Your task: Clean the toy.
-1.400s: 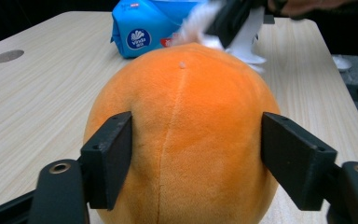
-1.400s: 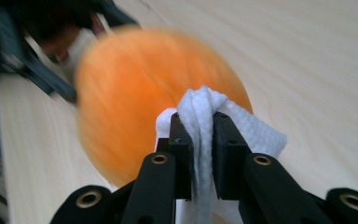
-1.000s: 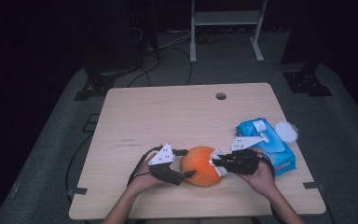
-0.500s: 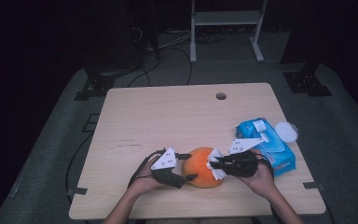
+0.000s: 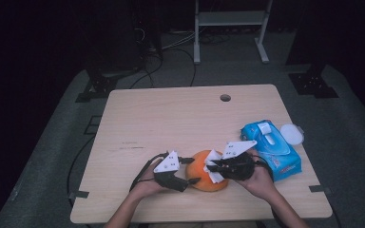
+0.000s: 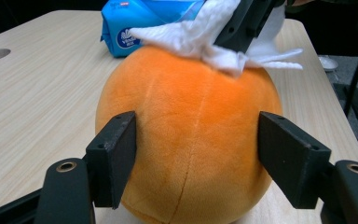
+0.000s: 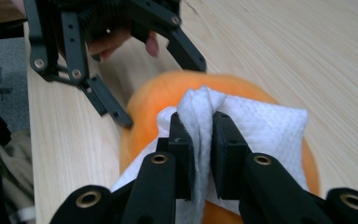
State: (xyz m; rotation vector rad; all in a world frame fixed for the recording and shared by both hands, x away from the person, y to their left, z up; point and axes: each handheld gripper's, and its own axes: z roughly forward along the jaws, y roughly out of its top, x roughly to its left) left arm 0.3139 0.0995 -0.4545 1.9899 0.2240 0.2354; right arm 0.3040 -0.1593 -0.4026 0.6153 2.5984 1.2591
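Orange and soft, the plush ball [image 6: 186, 140] sits between the jaws of the left gripper [image 6: 193, 158], about half open. Those jaws have just been closing in on it. The pads are at the ball's sides, and they look to be touching or nearly touching the fuzz, but I cannot tell if they squeeze it. That means the ball is being kept from rolling while it gets wiped.

The right gripper [image 7: 200, 140] has its jaws shut tight on a white wipe [image 7: 256, 121]. The wipe is bunched between the pads and spreads over the top of the ball. In the high view this gripper has gone up a little since a second ago, with the wipe on the ball's 3 o'clock side. The wiping looks to be under way, not done.

On the wooden table [image 5: 171, 118] the ball lies near the 6 o'clock edge, between the two hands. At about 3 o'clock from it lies a blue wipe pack [image 5: 271, 147], with a white flap on top; the wipes inside are hidden. Just past it, at 2 o'clock, is a small round white lid [image 5: 291, 133].
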